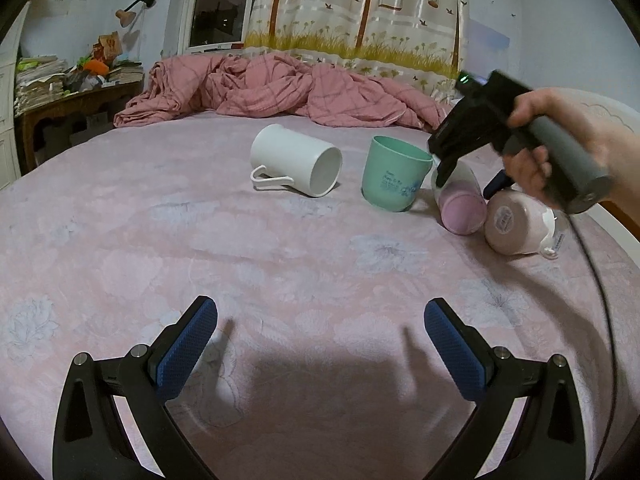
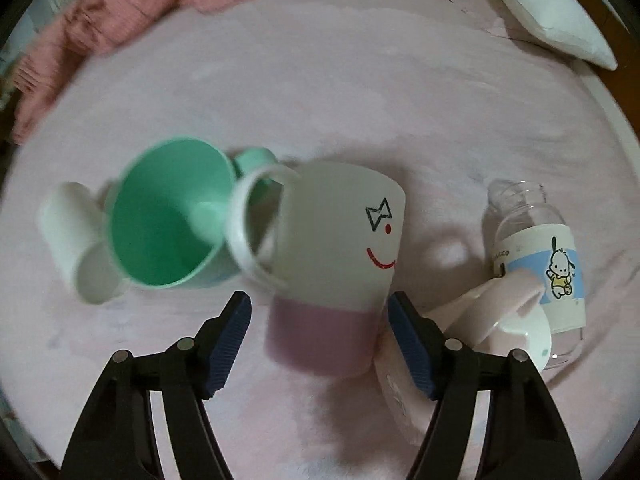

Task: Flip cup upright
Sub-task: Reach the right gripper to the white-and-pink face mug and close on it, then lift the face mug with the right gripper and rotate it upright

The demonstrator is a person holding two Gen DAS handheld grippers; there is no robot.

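Observation:
A white-and-purple cup with a drawn smiley face (image 2: pixel 332 264) lies on its side on the pink bed, base toward my right gripper; it also shows in the left wrist view (image 1: pixel 460 204). My right gripper (image 2: pixel 320 320) is open, its blue pads either side of the cup's purple base; its right pad (image 2: pixel 408 344) is close to or touching the cup. The right gripper shows in the left wrist view (image 1: pixel 468 176), held in a hand above the cup. My left gripper (image 1: pixel 320 328) is open and empty, low over the bedsheet, well short of the cups.
A green cup (image 1: pixel 394 180) stands upright left of the smiley cup. A white mug (image 1: pixel 296 164) lies on its side further left. A pink cup (image 1: pixel 516 224) and a clear bottle (image 2: pixel 536 256) lie to the right. A pink blanket (image 1: pixel 280 88) is bunched behind.

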